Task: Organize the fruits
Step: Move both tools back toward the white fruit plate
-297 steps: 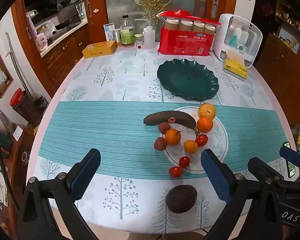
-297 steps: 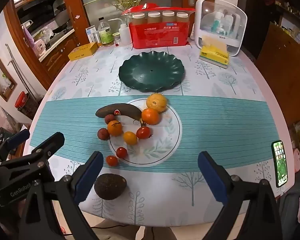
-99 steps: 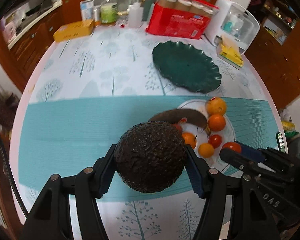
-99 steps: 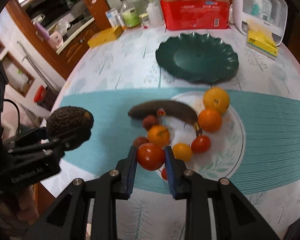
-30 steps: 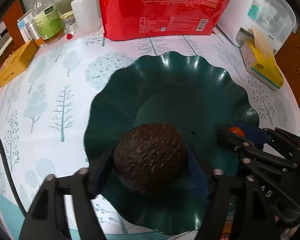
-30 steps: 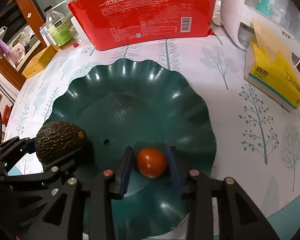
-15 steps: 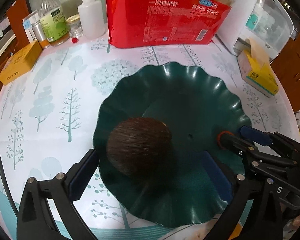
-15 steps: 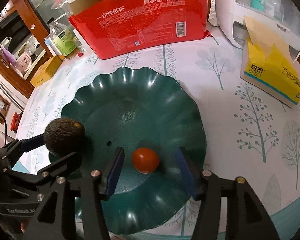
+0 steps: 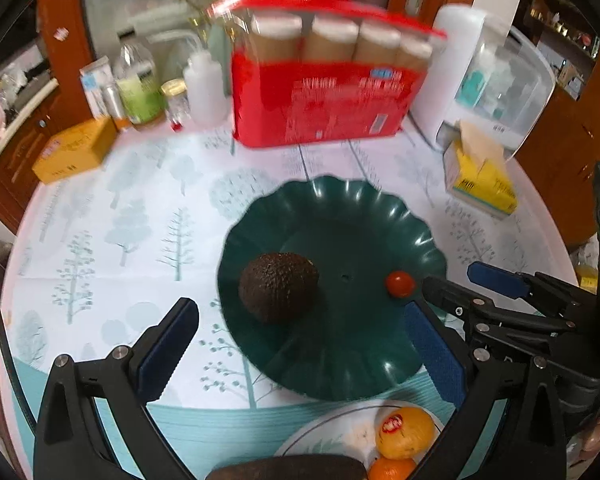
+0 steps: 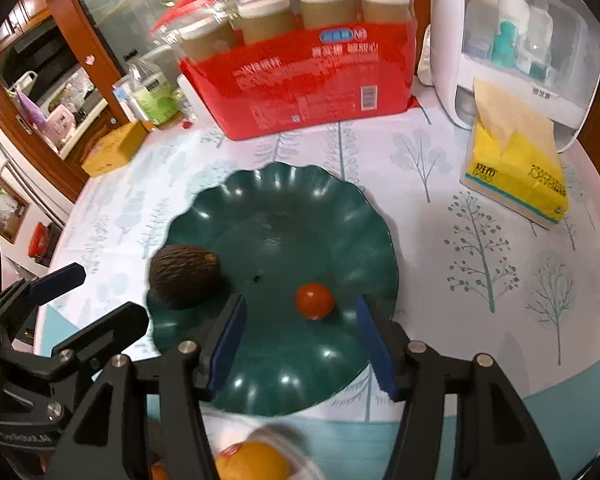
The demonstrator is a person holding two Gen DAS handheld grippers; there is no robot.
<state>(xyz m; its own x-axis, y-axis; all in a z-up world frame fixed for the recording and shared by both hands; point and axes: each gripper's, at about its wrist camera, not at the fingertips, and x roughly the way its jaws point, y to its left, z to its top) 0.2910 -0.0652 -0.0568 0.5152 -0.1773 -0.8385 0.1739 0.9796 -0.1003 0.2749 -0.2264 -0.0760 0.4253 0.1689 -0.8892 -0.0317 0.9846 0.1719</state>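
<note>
Left wrist view shows me my left gripper [image 9: 300, 340] spread wide and holding nothing, the dark knobbly avocado [image 9: 278, 286] lying free on the scalloped dark-green plate [image 9: 340, 216], apart from the small red tomato [image 9: 399, 283] near its right rim. My right gripper [image 10: 300, 338], whose jaws have just been opening, stands about half open, clear of that tomato [image 10: 315, 301]. Behind the plate stand a red pack of paper cups [image 10: 312, 76] and a yellow tissue pack [image 10: 516, 176], with nothing blocking the fruit
</note>
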